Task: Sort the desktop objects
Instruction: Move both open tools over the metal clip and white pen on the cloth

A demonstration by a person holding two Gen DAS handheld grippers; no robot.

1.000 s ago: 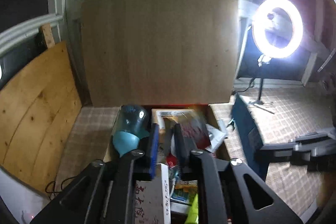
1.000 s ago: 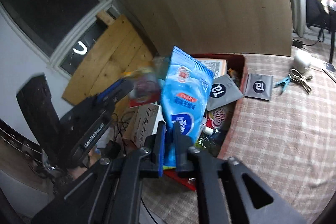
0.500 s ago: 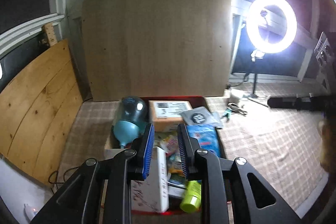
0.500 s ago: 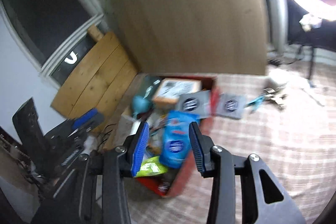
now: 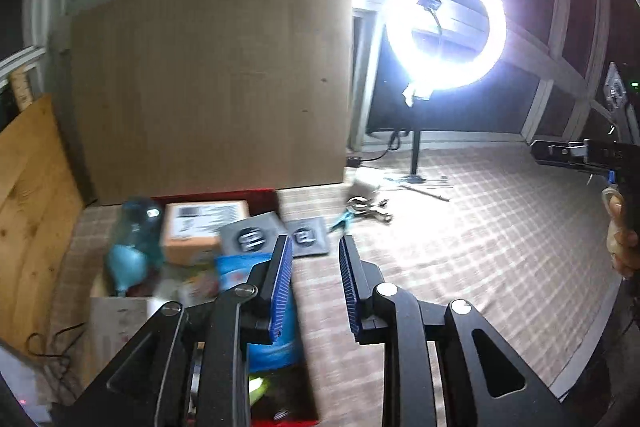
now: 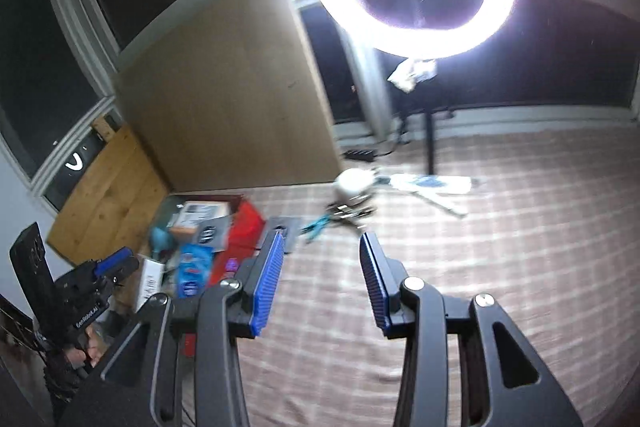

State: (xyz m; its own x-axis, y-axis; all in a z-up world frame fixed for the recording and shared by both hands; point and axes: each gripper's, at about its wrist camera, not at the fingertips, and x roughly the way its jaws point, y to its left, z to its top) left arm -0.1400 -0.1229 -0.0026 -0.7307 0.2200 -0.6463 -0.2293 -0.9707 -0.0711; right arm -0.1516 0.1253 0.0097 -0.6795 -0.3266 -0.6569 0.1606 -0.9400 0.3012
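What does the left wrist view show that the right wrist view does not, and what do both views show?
Only the left wrist view shows the open left gripper up close and the person's hand at the right edge.

Only the right wrist view shows the open right gripper up close and the white "V" mark on the dark window.

Both show the ring light, the red box of items, the blue packet, the grey sachet on the checked cloth, and the clips.

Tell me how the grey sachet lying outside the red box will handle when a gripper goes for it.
The sachet lies flat on the checked cloth, so it probably offers little edge to pinch. It looks thin, likely light and floppy, sagging if lifted by a corner. Pushed, it may slide or drag the cloth rather than roll.
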